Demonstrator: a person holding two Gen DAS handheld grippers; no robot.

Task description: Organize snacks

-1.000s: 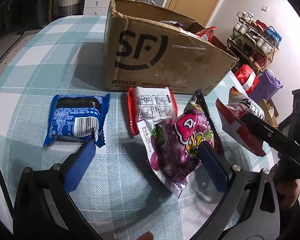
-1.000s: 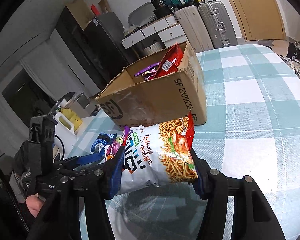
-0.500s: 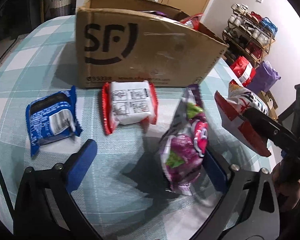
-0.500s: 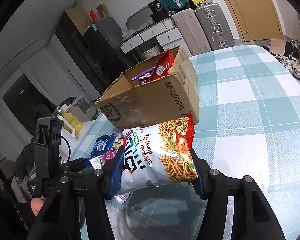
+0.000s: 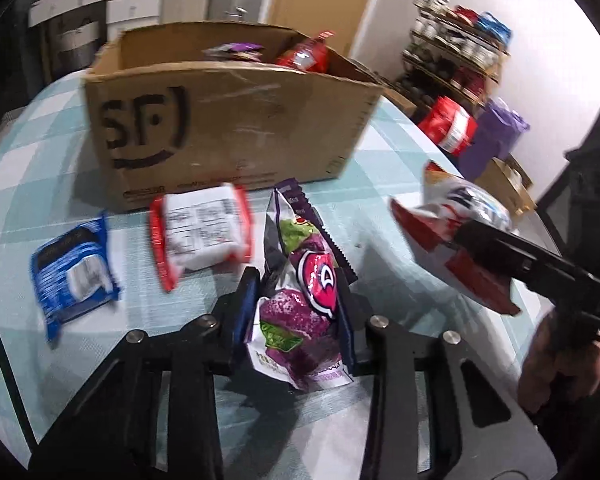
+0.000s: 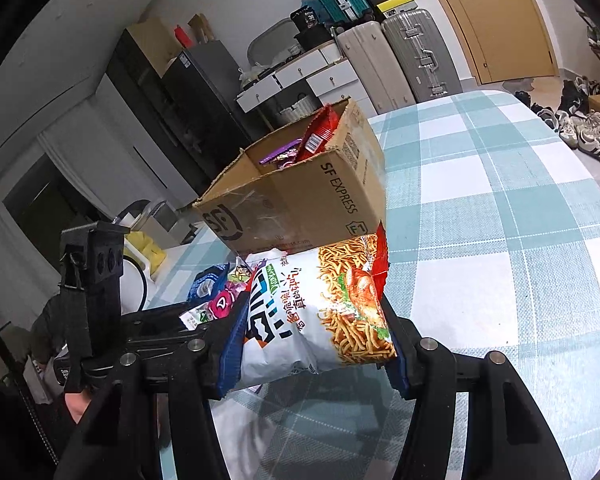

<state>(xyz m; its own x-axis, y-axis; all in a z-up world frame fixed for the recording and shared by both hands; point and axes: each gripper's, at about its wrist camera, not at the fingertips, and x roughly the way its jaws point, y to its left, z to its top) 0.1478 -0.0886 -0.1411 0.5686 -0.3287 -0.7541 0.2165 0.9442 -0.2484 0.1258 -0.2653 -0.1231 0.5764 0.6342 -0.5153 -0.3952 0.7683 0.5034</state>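
My left gripper [image 5: 298, 300] is shut on a purple candy bag [image 5: 300, 316] and holds it above the table, in front of the open SF cardboard box [image 5: 228, 128]. My right gripper [image 6: 314, 320] is shut on a white and red noodle snack bag [image 6: 320, 312], held above the table right of the box [image 6: 300, 204]; this bag also shows in the left wrist view [image 5: 456, 232]. A blue packet [image 5: 74, 272] and a red-edged white packet [image 5: 202, 232] lie on the table before the box. The box holds red and purple snacks [image 6: 300, 144].
The table has a teal and white checked cloth [image 6: 500, 208]. A shelf with jars [image 5: 460, 52] and red and purple bags [image 5: 472, 132] stand beyond the table's right side. Suitcases [image 6: 400, 56] and drawers stand behind the box.
My left gripper has closed on the purple candy bag and lifted it upright toward the box. My right gripper keeps its noodle bag and has drifted slightly.
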